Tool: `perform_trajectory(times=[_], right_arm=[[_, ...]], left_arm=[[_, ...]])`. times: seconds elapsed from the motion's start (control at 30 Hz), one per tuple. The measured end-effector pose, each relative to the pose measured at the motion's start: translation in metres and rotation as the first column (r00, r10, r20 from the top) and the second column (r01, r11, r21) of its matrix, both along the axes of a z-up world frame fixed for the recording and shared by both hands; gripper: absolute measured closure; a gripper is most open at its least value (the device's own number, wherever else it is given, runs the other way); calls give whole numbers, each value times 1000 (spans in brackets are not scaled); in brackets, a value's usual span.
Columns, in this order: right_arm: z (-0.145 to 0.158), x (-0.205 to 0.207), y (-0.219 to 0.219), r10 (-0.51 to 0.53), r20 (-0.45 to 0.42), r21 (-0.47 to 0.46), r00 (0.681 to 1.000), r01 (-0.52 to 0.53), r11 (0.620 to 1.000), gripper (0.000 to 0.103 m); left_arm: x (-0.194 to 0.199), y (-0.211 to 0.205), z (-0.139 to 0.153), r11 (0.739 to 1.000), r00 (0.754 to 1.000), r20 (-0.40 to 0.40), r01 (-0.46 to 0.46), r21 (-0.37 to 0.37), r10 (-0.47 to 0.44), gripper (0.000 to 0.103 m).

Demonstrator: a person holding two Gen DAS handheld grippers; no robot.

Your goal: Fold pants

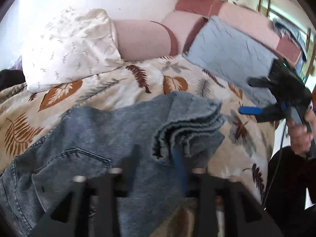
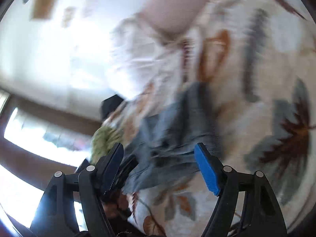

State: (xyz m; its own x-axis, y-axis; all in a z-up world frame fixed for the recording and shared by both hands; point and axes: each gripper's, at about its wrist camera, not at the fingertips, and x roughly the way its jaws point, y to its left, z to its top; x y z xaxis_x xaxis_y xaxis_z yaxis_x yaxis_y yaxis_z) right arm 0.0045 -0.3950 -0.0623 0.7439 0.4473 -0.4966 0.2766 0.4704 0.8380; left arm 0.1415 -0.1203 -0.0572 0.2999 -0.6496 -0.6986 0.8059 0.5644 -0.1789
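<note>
blurring hides jeans (image 2: 173,130) behind right gripper (image 2: 159,158)

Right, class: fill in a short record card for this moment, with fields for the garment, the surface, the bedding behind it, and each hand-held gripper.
garment: blue jeans, folded over, hems stacked on top, back pocket showing
surface: bed cover with a leaf print
behind: white pillow, pink headboard, blue-grey pillow
left hand-held gripper: blurred, above the jeans, no clear grip
right hand-held gripper: open, nothing between the pads, jeans ahead of it
picture quality: right wrist view heavily blurred
</note>
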Motion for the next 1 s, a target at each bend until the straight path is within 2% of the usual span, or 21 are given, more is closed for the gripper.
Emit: perform_trajectory(times=[0.03,0.13,0.27,0.37,0.47,0.57,0.67,0.73,0.8,0.87,0.9,0.93,1.0], right_arm=[[-7,5,-2,-14,-12,20,1000,15,1000,28],[-24,27,1,-20,-109,-10,994,19,1000,27],[-34,56,14,-9,-165,-57,986,0,998,27],[-32,58,18,-15,-176,-94,984,-2,996,27],[-25,70,21,2,-186,-129,983,-27,991,28],[-25,75,21,-9,-220,-167,975,-28,986,28],[-28,69,21,-3,-221,-148,975,-31,988,28],[-29,70,24,9,-238,-153,971,-46,987,27],[-30,70,26,18,-248,-157,969,-59,986,29],[-29,70,26,17,-239,-148,971,-53,988,49],[-29,70,24,29,-224,-114,974,-56,992,71],[-27,72,24,46,-212,-89,976,-66,994,79],[-18,79,27,57,-209,-107,976,-81,991,81]], left_arm=[[-4,-2,0,1000,1000,8,6,-10,-6,31],[-9,-1,4,999,999,38,-1,-42,3,16],[-3,-1,0,995,1000,-25,-17,-97,15,11],[0,-12,-11,997,1000,-17,-23,-70,21,11],[-4,-23,-22,999,1000,-24,17,-48,-18,11],[-8,-31,-30,999,999,-17,49,-16,-50,21],[-6,-33,-34,999,998,-24,55,0,-55,41],[0,-31,-37,999,998,-49,45,-11,-46,60],[2,-29,-37,999,997,-61,38,-24,-39,65],[2,-29,-35,999,997,-65,37,-31,-39,67],[2,-28,-34,998,997,-71,40,-38,-43,68],[1,-28,-32,998,996,-73,43,-40,-45,69],[-1,-28,-30,998,995,-86,51,-39,-54,69]])
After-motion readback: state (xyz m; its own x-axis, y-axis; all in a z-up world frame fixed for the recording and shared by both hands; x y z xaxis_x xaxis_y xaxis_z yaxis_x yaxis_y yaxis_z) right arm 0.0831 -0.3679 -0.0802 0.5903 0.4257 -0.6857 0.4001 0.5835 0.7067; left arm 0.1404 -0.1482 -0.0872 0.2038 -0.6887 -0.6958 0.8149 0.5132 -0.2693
